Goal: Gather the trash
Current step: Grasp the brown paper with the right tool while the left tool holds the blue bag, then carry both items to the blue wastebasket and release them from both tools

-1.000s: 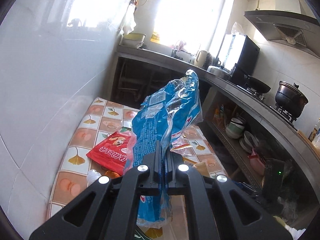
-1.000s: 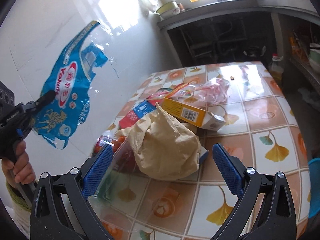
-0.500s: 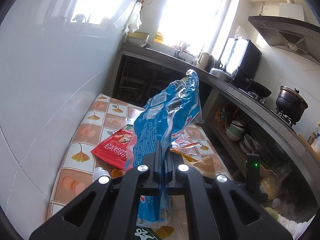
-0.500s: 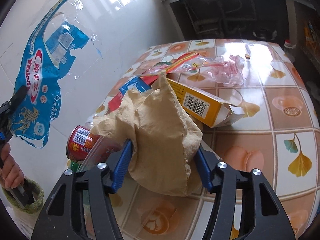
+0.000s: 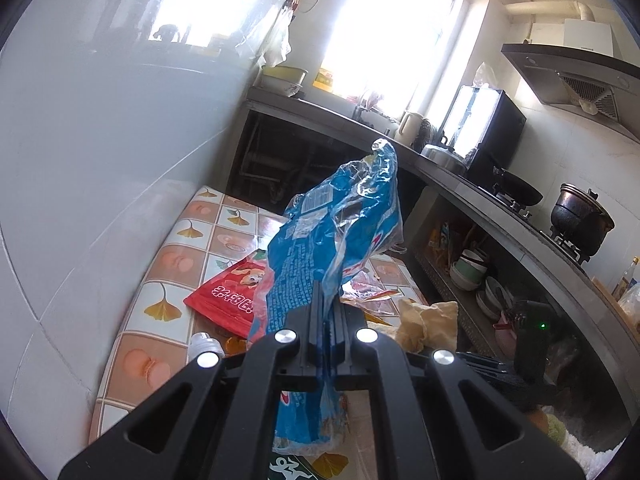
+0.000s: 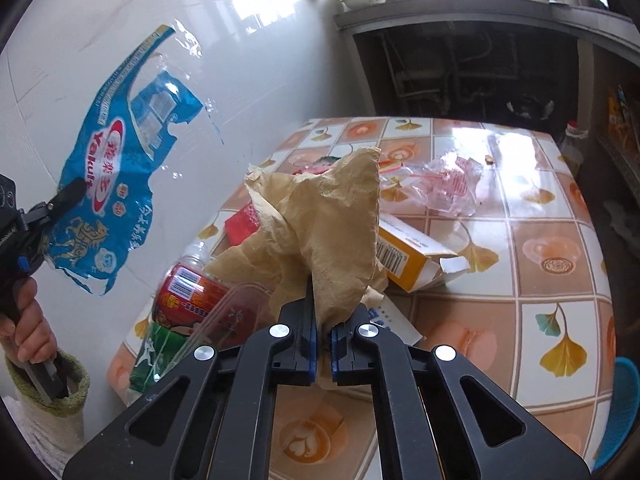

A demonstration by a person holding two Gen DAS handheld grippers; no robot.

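Observation:
A crumpled blue plastic wrapper (image 5: 332, 240) stands up out of my left gripper (image 5: 326, 304), which is shut on it above the tiled table (image 5: 160, 264). In the right wrist view that blue wrapper (image 6: 116, 168) hangs at the left in front of the white wall, held by the left gripper (image 6: 70, 192) in a person's hand (image 6: 24, 328). My right gripper (image 6: 324, 320) is shut on a crumpled brown paper bag (image 6: 324, 232), pinched at its lower edge. In the left wrist view the brown bag (image 5: 428, 320) shows at the right.
On the table (image 6: 560, 320) lie a yellow carton (image 6: 412, 252), a red-labelled bottle (image 6: 188, 288), a clear pink-printed bag (image 6: 448, 184), a green packet (image 6: 156, 348) and a red snack pouch (image 5: 228, 288). A counter with a stove, pots and dishes runs along the right (image 5: 520, 224).
My right gripper's jaws have closed from wide open onto the brown paper bag, which now stands pulled up into a peak. The left gripper still holds the blue wrapper.

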